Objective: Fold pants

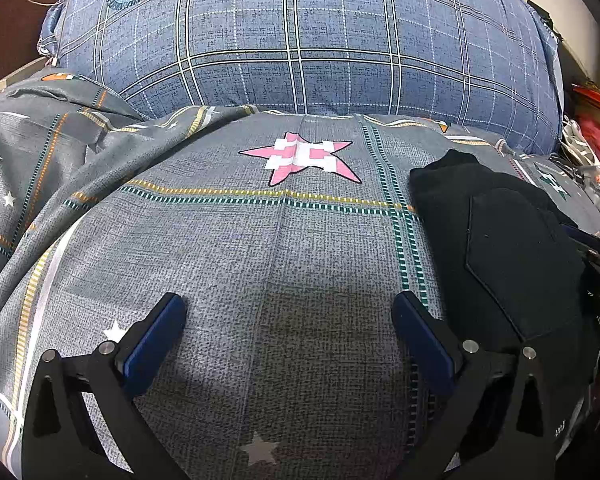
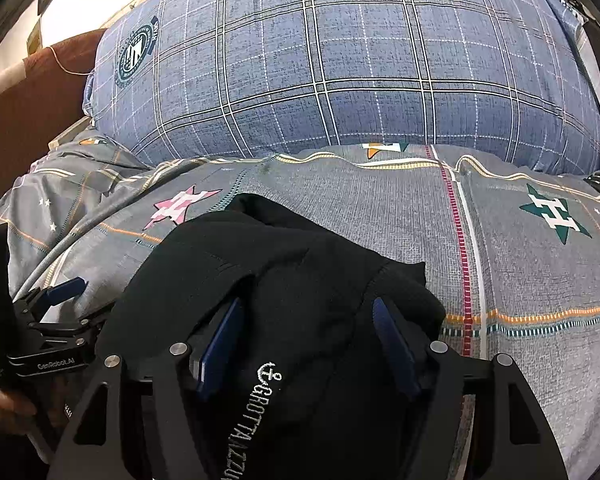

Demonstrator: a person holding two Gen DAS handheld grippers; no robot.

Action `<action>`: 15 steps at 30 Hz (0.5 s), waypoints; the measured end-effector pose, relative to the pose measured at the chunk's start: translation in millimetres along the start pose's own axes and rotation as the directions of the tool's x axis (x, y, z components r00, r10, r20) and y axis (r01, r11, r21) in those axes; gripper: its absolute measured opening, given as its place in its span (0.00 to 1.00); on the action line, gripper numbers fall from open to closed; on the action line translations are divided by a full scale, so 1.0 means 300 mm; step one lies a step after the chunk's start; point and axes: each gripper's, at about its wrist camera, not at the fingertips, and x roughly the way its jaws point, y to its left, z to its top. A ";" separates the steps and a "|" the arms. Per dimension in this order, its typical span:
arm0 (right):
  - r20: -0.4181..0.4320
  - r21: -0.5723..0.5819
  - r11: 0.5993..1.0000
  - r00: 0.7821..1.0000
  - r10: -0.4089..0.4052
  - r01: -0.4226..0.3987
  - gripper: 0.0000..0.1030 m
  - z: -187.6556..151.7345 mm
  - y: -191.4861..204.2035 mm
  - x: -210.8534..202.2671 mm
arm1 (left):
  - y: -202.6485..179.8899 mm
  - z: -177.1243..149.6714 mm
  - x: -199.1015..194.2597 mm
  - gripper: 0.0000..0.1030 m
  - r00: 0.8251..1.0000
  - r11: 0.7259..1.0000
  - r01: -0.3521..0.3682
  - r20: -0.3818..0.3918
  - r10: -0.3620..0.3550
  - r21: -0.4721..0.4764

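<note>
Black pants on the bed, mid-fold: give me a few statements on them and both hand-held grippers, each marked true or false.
1. The left hand-held gripper is open over bare bedsheet. True.
2. The black pants lie on the blue plaid pillow. False: they lie on the grey sheet, in front of the pillow.
3. The right hand-held gripper is open, its fingers down in the pants fabric. True.
4. The pants carry no lettering. False: white lettering runs along them.
5. The left gripper grips the pants. False: the pants lie beside it.

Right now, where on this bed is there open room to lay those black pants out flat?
Bare sheet lies around the pink star, left of the pants, and around the green star. The blue pillow blocks the far side; clutter crowds the right edge.
</note>
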 end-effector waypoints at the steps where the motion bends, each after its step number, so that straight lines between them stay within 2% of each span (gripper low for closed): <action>1: 0.000 -0.001 1.000 1.000 -0.004 0.004 0.69 0.000 0.002 0.001 | 0.000 0.000 0.000 1.00 1.000 1.000 0.000 0.000 0.000 0.000; 15: -0.022 -0.010 0.998 0.998 -0.063 0.062 0.73 0.011 0.024 0.007 | 0.001 0.001 -0.001 1.00 1.000 1.000 0.002 0.000 -0.002 0.001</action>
